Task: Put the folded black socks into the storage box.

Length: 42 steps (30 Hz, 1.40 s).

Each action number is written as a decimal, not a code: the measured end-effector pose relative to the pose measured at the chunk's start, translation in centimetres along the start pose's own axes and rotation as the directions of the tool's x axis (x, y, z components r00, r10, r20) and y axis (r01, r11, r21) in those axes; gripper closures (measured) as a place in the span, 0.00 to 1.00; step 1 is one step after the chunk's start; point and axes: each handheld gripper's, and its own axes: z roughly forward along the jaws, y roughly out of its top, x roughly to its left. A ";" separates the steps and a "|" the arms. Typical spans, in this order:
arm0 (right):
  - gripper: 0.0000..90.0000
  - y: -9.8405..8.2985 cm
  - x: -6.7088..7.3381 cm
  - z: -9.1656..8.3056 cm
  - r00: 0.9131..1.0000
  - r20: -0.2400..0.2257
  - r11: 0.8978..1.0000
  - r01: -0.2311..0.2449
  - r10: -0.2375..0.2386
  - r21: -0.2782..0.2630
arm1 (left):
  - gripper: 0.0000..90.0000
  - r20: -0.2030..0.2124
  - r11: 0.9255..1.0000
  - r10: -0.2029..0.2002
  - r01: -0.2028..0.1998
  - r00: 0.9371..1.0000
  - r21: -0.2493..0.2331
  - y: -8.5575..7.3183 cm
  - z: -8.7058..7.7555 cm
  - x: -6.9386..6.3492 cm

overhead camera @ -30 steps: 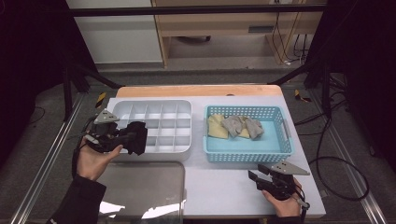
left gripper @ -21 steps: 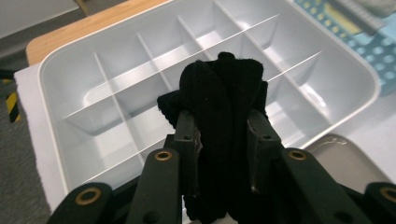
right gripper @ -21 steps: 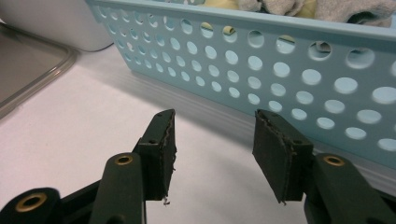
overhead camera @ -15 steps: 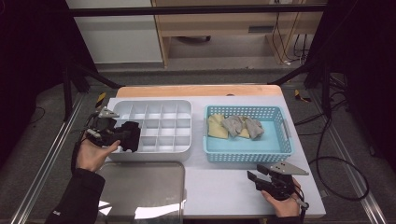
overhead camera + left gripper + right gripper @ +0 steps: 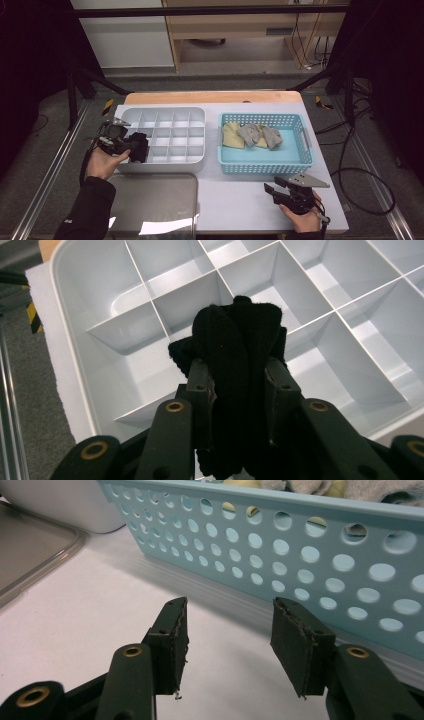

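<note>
Black rolled sock (image 5: pixel 239 365) sits pinched between the left gripper (image 5: pixel 131 148) jaws, hovering over the white divided tray (image 5: pixel 165 111) at its eight-o'clock corner cell, seemingly for dropping in; right gripper (image 5: pixel 227 645) rests spread and empty at the blue basket (image 5: pixel 297 161)'s six o'clock, likely waiting.
</note>
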 end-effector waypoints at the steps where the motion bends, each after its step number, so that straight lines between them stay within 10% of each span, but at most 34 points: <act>1: 0.54 0.0 0.0 0.0 1.000 0.000 1.000 0.001 -0.001 0.002 | 0.77 0.000 1.000 0.003 -0.003 1.000 0.008 -0.1 0.3 -0.1; 42: 0.55 0.0 0.5 0.8 1.000 -0.015 1.000 0.012 -0.012 0.016 | 0.78 0.021 0.996 -0.025 0.023 0.999 0.092 -1.5 2.7 -0.3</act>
